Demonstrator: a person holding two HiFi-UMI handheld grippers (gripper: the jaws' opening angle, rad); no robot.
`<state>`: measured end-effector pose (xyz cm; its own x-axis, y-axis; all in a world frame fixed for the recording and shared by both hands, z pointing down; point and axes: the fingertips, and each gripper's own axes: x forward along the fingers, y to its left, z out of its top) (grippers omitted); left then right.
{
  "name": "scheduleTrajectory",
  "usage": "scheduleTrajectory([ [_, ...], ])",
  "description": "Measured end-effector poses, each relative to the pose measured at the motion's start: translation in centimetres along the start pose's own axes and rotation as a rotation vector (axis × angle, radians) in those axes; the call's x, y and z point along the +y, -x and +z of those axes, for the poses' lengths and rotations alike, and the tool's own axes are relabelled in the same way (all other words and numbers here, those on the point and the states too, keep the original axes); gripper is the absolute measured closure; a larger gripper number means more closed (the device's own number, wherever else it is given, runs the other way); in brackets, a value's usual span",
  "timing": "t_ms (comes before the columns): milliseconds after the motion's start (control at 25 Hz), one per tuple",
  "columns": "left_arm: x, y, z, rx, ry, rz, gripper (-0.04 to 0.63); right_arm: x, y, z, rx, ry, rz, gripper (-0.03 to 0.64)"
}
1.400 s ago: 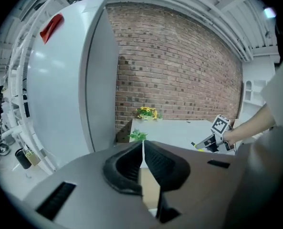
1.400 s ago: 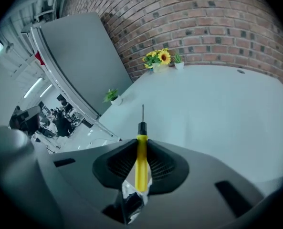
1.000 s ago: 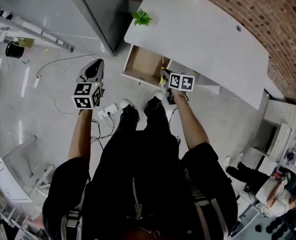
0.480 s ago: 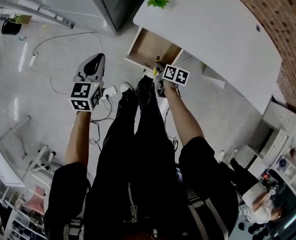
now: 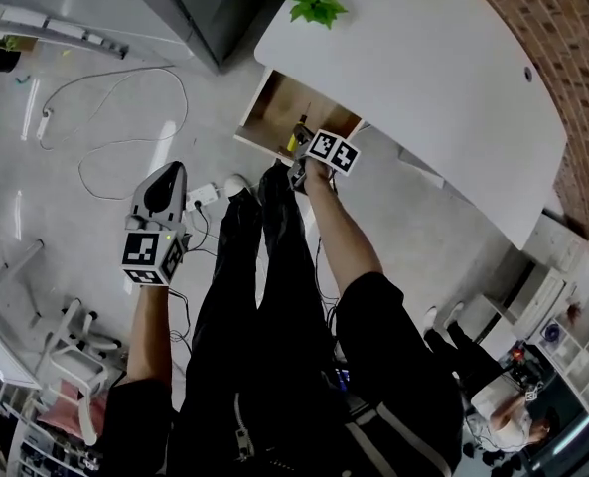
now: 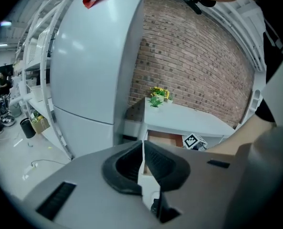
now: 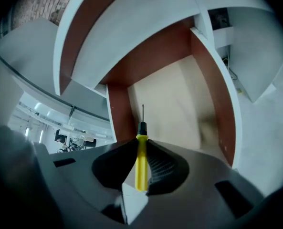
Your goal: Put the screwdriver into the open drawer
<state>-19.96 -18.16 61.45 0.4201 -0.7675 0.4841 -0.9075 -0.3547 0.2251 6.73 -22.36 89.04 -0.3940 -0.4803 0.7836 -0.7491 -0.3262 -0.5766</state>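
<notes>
The screwdriver (image 7: 141, 162) has a yellow handle, a black collar and a thin shaft. My right gripper (image 7: 141, 149) is shut on the handle, and the tip points into the open drawer (image 7: 174, 104), over its pale floor. In the head view the right gripper (image 5: 300, 155) hangs at the front edge of the drawer (image 5: 272, 112), which sticks out from under the white desk (image 5: 423, 78). My left gripper (image 5: 167, 175) hangs over the floor, well to the left of the drawer. Its jaws (image 6: 142, 151) are shut with nothing between them.
A grey cabinet (image 5: 200, 8) stands left of the desk, and a small green plant (image 5: 316, 3) sits on the desk's corner. A power strip (image 5: 203, 197) and loose cables (image 5: 125, 117) lie on the floor. The person's black-clad legs (image 5: 264, 256) stand before the drawer.
Both grippers have sunk. The right one has rolled and carried the screwdriver down to the drawer's mouth. The left one has dropped lower and toward the person.
</notes>
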Motion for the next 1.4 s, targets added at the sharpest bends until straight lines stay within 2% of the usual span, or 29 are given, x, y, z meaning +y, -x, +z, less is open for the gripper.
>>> scheduleTrajectory([
  [200, 1.0, -0.9, -2.6, 0.046, 0.003, 0.007, 0.563, -2.3, -3.5, 0.9, -0.004, -0.041, -0.032, 0.541],
  [400, 2.1, -1.3, -4.2, 0.092, -0.021, 0.008, 0.563, -4.7, -6.3, 0.8, 0.039, -0.06, -0.089, 0.541],
  [760, 3.9, -1.5, -6.7, 0.124, 0.026, 0.06, 0.563, -6.6, -9.2, 0.5, 0.109, -0.022, -0.149, 0.538],
  [1080, 4.1, -2.2, -6.9, 0.135, 0.041, 0.068, 0.563, -7.8, -10.1, 0.5, 0.154, 0.084, -0.265, 0.535],
  [1200, 4.1, -2.6, -6.5, 0.135, 0.035, 0.07, 0.563, -8.1, -10.3, 0.4, 0.168, 0.085, -0.265, 0.534],
  [1400, 4.6, -3.0, -5.6, 0.125, 0.029, 0.076, 0.563, -8.2, -10.1, 0.7, 0.17, 0.08, -0.257, 0.485],
])
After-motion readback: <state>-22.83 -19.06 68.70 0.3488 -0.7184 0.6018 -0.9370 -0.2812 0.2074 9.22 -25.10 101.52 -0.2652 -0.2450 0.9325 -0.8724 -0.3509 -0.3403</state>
